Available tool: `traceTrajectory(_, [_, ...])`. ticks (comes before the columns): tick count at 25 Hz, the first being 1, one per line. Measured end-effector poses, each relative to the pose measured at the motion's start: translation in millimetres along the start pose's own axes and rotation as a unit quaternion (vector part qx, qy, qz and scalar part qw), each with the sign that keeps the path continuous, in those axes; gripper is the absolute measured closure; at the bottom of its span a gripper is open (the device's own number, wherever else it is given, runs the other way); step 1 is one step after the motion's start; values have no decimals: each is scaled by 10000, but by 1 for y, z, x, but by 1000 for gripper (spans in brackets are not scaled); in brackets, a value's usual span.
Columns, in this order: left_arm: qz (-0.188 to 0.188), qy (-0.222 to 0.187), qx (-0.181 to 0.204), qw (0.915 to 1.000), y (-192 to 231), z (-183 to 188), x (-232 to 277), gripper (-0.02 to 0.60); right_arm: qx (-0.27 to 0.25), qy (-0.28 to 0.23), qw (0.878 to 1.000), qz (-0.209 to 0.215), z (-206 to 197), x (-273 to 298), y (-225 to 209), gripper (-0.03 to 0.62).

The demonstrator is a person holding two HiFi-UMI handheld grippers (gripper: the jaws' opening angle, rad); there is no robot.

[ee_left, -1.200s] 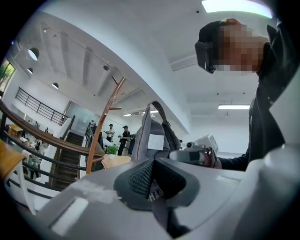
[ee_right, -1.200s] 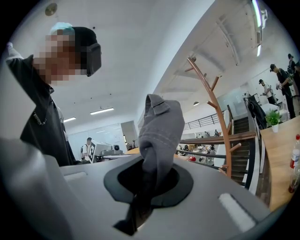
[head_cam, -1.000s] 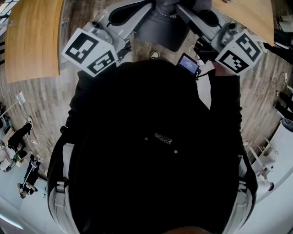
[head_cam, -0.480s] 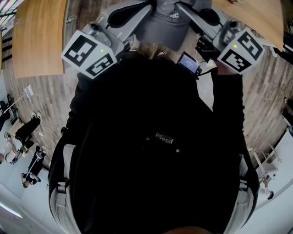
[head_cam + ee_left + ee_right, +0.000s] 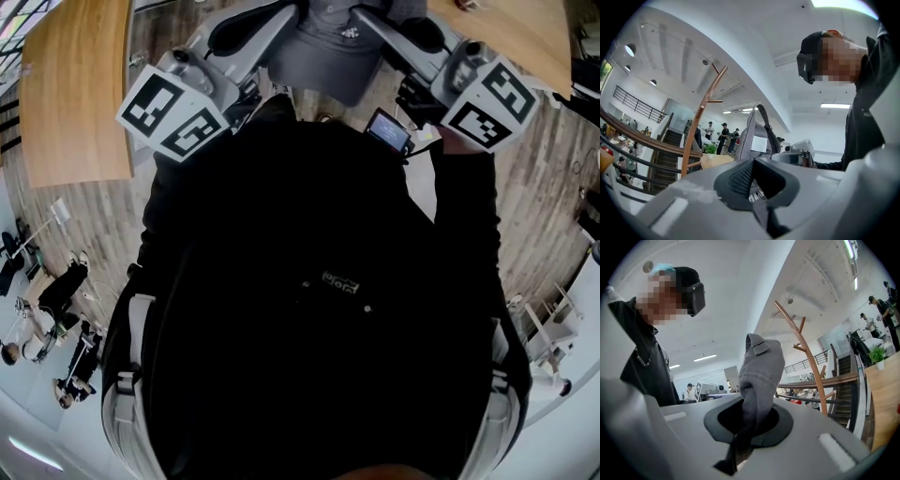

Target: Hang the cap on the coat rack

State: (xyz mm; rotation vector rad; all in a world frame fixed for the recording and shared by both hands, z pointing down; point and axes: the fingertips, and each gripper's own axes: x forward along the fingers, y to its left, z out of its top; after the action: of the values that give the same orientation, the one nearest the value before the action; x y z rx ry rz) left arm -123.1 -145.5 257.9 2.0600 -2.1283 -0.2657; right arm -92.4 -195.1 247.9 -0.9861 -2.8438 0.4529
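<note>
A grey cap (image 5: 323,47) hangs stretched between both grippers in front of the person's black torso, at the head view's top edge. My left gripper (image 5: 281,19) is shut on one side of it; in the left gripper view the fabric (image 5: 754,136) rises out of the closed jaws (image 5: 757,197). My right gripper (image 5: 370,19) is shut on the other side, and the cap (image 5: 761,376) stands up from its jaws (image 5: 740,437). The brown wooden coat rack (image 5: 701,117) with angled pegs stands beyond the cap, also tall in the right gripper view (image 5: 801,348), apart from the cap.
Wooden tabletops lie at the head view's upper left (image 5: 70,94) and upper right (image 5: 525,23) over a plank floor. A small screen (image 5: 387,131) sits by the right gripper. A staircase with railings (image 5: 656,154) and several people stand far behind the rack.
Both grippers and the cap have shifted a little toward the top of the head view; the left marker cube moved slightly left. Both grips on the cap are unchanged.
</note>
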Motion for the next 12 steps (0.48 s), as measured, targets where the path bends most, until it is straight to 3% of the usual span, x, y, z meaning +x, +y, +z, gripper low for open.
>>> traceTrajectory(7, [-503, -196, 39, 9985, 41, 18, 44, 580, -298, 114, 9993, -184, 25, 8, -52, 562])
traceTrajectory(12, [-716, -347, 135, 9967, 84, 38, 40, 580, -447, -7, 9988, -200, 37, 34, -71, 562])
